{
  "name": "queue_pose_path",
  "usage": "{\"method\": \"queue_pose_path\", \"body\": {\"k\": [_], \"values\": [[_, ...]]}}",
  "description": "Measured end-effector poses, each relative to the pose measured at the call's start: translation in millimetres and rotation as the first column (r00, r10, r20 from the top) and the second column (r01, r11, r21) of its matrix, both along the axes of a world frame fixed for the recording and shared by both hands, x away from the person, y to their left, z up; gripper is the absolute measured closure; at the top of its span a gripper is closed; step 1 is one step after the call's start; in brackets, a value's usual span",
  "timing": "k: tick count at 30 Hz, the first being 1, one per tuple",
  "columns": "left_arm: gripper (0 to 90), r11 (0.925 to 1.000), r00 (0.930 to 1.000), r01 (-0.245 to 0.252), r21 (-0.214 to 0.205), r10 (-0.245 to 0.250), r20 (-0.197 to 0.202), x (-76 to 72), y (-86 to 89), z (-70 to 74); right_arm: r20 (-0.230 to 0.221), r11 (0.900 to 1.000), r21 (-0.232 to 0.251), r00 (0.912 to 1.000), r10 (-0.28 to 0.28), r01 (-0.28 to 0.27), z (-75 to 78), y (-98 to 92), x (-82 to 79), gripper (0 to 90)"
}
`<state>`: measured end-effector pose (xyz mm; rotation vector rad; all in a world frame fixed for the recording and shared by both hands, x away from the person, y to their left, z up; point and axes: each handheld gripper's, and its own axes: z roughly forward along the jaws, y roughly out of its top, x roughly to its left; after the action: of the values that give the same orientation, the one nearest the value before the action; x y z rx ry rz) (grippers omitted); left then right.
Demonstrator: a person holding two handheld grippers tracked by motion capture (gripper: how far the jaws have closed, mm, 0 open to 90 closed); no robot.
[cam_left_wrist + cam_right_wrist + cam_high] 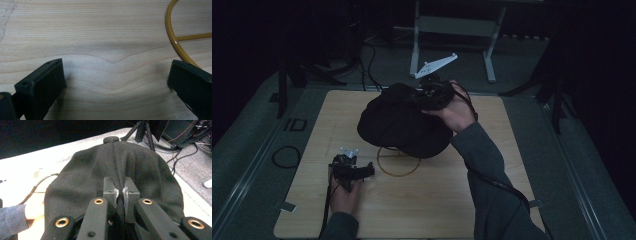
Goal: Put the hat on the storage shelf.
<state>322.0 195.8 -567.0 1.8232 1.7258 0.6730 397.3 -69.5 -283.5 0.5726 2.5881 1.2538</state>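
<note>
In the high view, a soft black fabric hat [399, 122] hangs over the far half of the pale wooden table top [437, 200], its lower edge just above a thin yellow wire ring [398, 170] that lies flat on the wood. The right gripper [424, 95] grips the hat at its far upper edge. The left gripper [352, 170] rests near the ring, on the side away from the right gripper, well apart from the hat.

In the left gripper view, the two black jaws stand wide with only bare wood between them; an arc of the ring and one crossbar show just beyond the right-hand jaw.

In the right gripper view, the jaws are closed tight on a pinched fold of the hat, and creases run from the pinch up to a small button [111, 139] at the crown.

The hat looks light and limp: it sags and folds rather than holding shape, and is neither slippery nor fragile. A pinch on a thick fold near the brim should hold; a thin single layer might slip out.
</note>
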Motion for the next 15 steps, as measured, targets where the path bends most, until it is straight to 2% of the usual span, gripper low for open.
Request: {"method": "queue_pose_path", "body": {"k": [7,15], "values": [[0.8,1.0,1.0,-0.001,0.0,0.001,0.0,-0.1,-0.3,-0.2,-0.01,0.9983,-0.057,0.9999,0.005,-0.005,-10.2,9.4,1.0,81.8],[0.8,1.0,1.0,-0.002,-0.001,0.002,0.001,-0.1,-0.3,-0.3,-0.019,0.9958,-0.087,0.9995,0.025,-0.027,-14.0,15.0,-0.6,79.9]]}}
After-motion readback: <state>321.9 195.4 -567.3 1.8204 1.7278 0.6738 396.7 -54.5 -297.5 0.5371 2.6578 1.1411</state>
